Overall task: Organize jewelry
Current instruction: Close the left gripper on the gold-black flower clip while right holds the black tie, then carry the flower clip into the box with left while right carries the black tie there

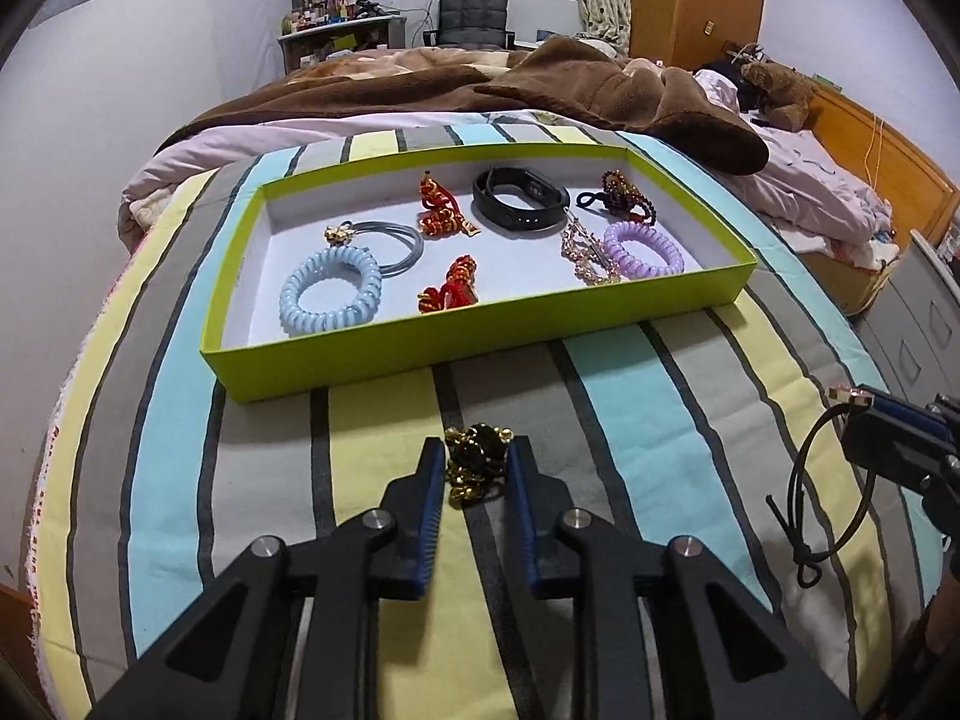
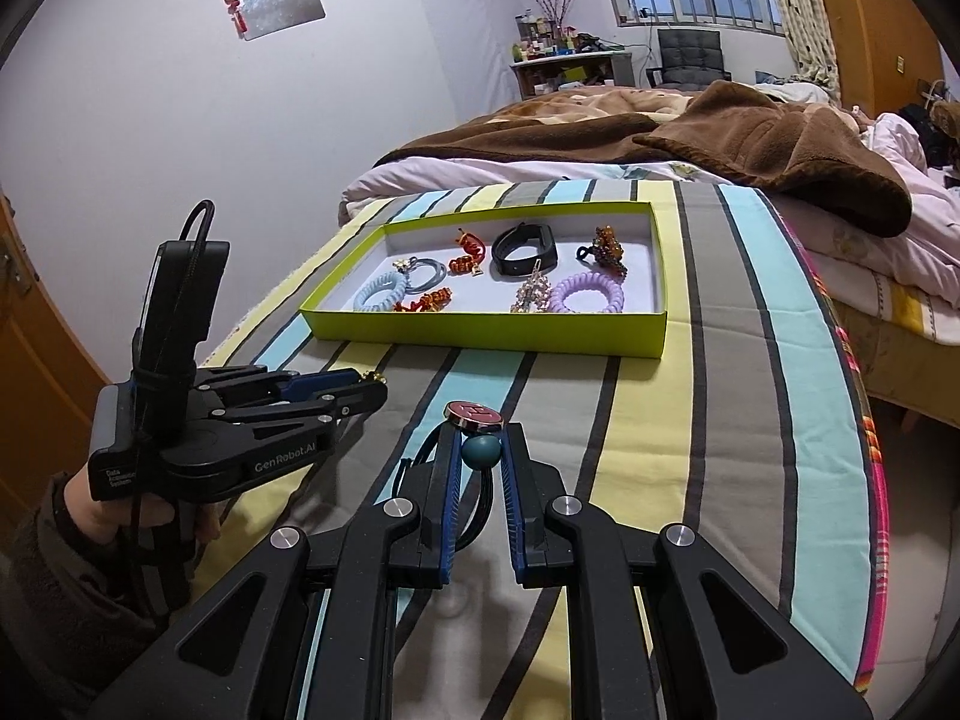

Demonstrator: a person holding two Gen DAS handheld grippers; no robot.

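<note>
In the left wrist view my left gripper [image 1: 477,450] is shut on a gold-and-black chain ornament [image 1: 480,468], which rests on the striped bedspread [image 1: 630,396] just in front of the green tray [image 1: 384,354]. In the right wrist view my right gripper [image 2: 478,435] is shut on a black hair tie; its teal ball [image 2: 480,450] sits between the pads and a round red charm [image 2: 474,413] lies at the tips. The tie's black cord [image 1: 804,480] hangs below the right gripper [image 1: 855,399] at the right edge. The left gripper [image 2: 375,384] shows to the left, held by a hand.
The white-lined green tray [image 2: 480,336] holds a blue spiral tie [image 1: 330,291], a purple spiral tie [image 1: 642,249], a black wristband [image 1: 519,207], red-gold ornaments [image 1: 447,294], grey ties, a crystal clip and an amber bead tie. A brown blanket [image 1: 630,102] lies behind it. The bed edge drops off at right.
</note>
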